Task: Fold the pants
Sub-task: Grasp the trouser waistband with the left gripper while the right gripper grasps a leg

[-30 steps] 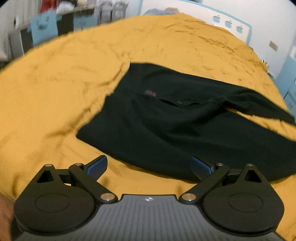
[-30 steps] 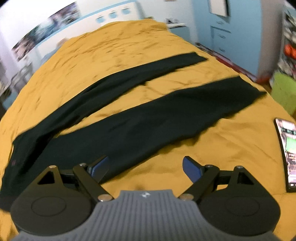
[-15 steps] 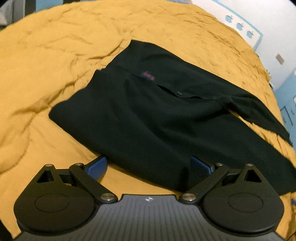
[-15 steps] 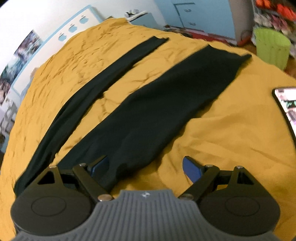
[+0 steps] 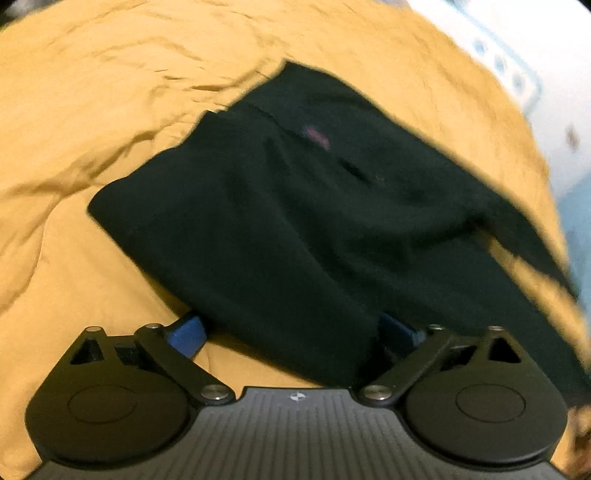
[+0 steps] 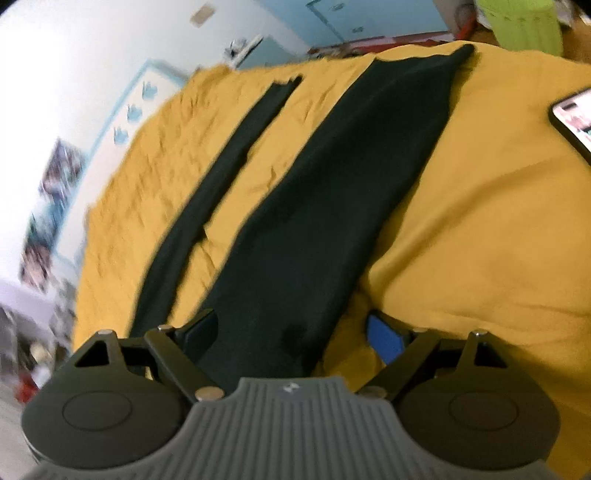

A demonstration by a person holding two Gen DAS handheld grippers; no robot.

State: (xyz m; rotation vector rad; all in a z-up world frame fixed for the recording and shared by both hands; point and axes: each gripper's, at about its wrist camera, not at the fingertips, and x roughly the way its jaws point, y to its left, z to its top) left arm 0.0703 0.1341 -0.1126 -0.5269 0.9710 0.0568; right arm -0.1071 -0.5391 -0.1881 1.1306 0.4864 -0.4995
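Black pants [image 5: 295,221] lie spread flat on a yellow bedspread [image 5: 92,92]. In the left wrist view I see the waist end with a small red label [image 5: 317,136]. My left gripper [image 5: 291,332] stands open, its blue pads either side of the near edge of the cloth. In the right wrist view both legs run away from me: the wide near leg [image 6: 332,206] and a narrower far leg [image 6: 221,162]. My right gripper [image 6: 295,332] is open too, straddling the near leg's edge low over the bedspread [image 6: 480,221].
A phone [image 6: 574,118] with a lit screen lies on the bed at the right. A green bin [image 6: 521,26] and blue drawers [image 6: 354,22] stand beyond the bed's far end. White wall with pictures [image 6: 51,192] runs along the left.
Both grippers have moved forward and down to the pants. The cloth edge now lies between each pair of open fingers; before, they hovered short of it.
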